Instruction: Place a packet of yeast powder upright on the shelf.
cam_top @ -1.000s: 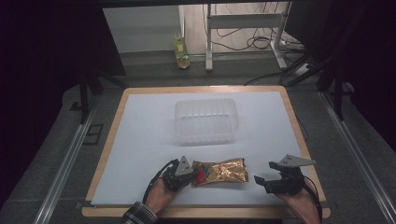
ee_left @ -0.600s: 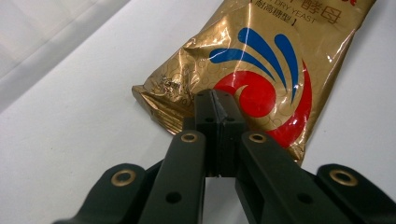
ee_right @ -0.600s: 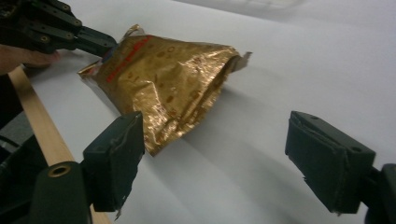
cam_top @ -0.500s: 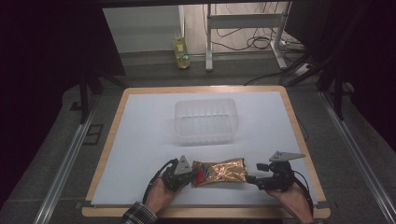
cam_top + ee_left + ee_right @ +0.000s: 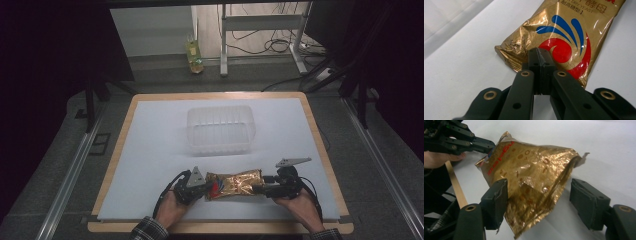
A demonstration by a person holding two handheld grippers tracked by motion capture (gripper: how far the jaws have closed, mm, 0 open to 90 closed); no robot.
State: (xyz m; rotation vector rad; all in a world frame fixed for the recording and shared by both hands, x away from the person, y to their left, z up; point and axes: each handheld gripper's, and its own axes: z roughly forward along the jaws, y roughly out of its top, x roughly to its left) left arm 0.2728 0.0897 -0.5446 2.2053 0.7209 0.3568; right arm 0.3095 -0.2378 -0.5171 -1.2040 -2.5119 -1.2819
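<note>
Half a second ago the right gripper [image 5: 256, 189] stood just off the right end of the crinkled gold foil yeast packet [image 5: 235, 183]; now it has closed that gap, and a second ago it was farther right still, well clear of the packet. The left gripper [image 5: 209, 189] has stayed where it was, on the packet's left end, and the packet itself has not shifted on the table.

In the left gripper view the left gripper's [image 5: 539, 53] jaws are pressed together on the edge of the packet [image 5: 564, 37], beside the red and blue swirl print. In the right gripper view the right gripper's [image 5: 544, 195] jaws stand wide apart with the packet's [image 5: 534, 177] crumpled end lying between them; the left pad [image 5: 499, 195] is against the foil, the other pad is clear of it, so nothing is clamped there.

The packet lies near the front edge of the white table top with a pale wooden border [image 5: 150, 165], roughly centred across its width. Behind it, well apart, sits an empty clear ribbed plastic tub [image 5: 221, 129]; the white surface to the left, to the right and beyond the tub is bare. The person's hands come in over the front border.

The packet's long axis runs left to right, parallel to the front edge, printed end towards the left gripper, plain gold end towards the right.
</note>
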